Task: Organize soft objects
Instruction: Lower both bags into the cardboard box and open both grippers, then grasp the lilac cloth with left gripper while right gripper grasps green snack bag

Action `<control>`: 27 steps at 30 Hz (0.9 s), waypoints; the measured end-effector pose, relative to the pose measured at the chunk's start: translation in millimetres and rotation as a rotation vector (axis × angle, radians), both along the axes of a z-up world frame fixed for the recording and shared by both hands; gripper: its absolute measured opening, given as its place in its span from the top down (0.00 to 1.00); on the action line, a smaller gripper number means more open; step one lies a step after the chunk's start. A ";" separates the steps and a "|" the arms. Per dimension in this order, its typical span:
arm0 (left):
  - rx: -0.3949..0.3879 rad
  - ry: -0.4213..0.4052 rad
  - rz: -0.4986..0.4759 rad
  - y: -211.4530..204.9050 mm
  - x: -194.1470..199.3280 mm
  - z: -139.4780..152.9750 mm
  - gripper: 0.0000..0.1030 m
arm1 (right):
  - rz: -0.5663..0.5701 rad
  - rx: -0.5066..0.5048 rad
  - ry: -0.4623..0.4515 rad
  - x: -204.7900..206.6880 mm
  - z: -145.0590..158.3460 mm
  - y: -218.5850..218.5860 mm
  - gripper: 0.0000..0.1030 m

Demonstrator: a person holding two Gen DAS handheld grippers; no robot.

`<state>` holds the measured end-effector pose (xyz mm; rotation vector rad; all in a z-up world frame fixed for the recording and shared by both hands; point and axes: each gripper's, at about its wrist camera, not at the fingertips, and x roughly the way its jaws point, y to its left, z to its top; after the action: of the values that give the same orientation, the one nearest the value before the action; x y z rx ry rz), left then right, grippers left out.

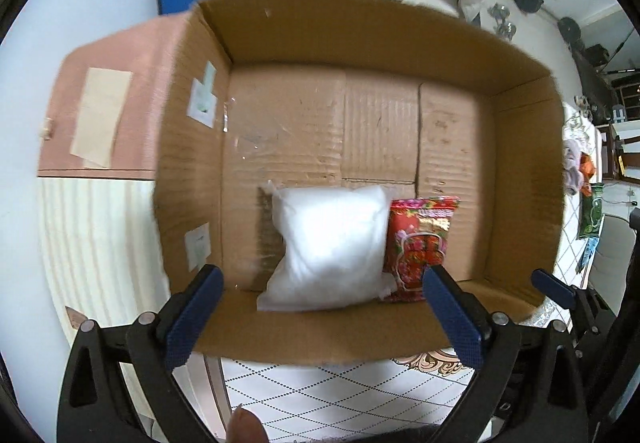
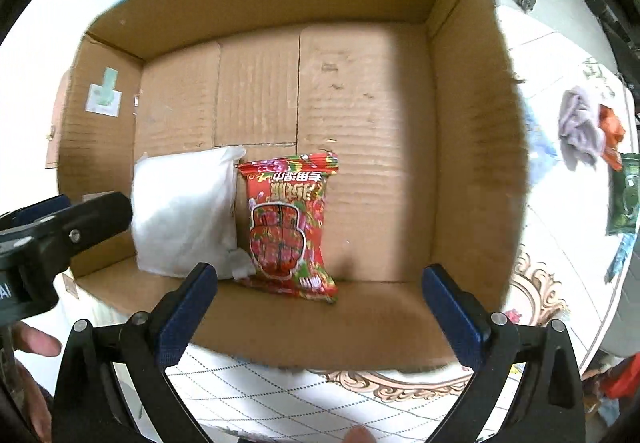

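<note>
An open cardboard box stands on the table. Inside, against its near wall, lie a white soft pack and, touching its right side, a red patterned packet. My left gripper is open and empty, just above the box's near wall in front of the white pack. My right gripper is open and empty, over the near wall in front of the red packet. The left gripper's body shows at the left of the right wrist view.
On the table to the right of the box lie a grey cloth, an orange item and a green packet. The tablecloth has a diamond pattern. A pink cabinet stands left of the box.
</note>
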<state>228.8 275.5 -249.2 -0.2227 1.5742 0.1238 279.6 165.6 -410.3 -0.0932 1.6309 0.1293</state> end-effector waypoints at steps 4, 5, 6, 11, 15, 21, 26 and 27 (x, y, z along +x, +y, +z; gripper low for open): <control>0.032 -0.073 -0.010 -16.6 -14.4 25.7 0.01 | 0.009 0.002 -0.069 -18.9 25.8 -8.0 0.00; 0.038 -0.087 -0.012 -19.8 -17.9 31.4 0.01 | 0.012 0.006 -0.085 -22.6 35.2 -10.4 0.00; 0.045 -0.100 -0.015 -22.6 -23.6 36.3 0.01 | 0.017 0.013 -0.109 -29.5 45.5 -11.5 0.00; 0.066 -0.163 -0.014 -34.3 -49.3 55.1 0.01 | 0.034 0.036 -0.177 -52.7 88.5 -14.1 0.00; 0.066 -0.205 -0.007 -42.3 -64.3 72.3 0.01 | 0.046 0.061 -0.218 -68.9 116.5 -15.7 0.00; 0.058 -0.243 0.005 -58.5 -69.2 101.2 0.01 | 0.043 0.141 -0.226 -76.8 139.2 -30.5 0.00; 0.078 -0.267 -0.043 -108.5 -46.0 121.4 0.01 | -0.009 0.198 -0.226 -69.3 158.5 -81.2 0.00; 0.077 -0.274 -0.064 -124.3 -38.2 123.7 0.01 | -0.022 0.202 -0.227 -66.1 163.3 -95.3 0.00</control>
<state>190.6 151.2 -125.6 -0.1230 1.3003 0.0991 213.5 70.3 -247.0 0.0635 1.3838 0.2567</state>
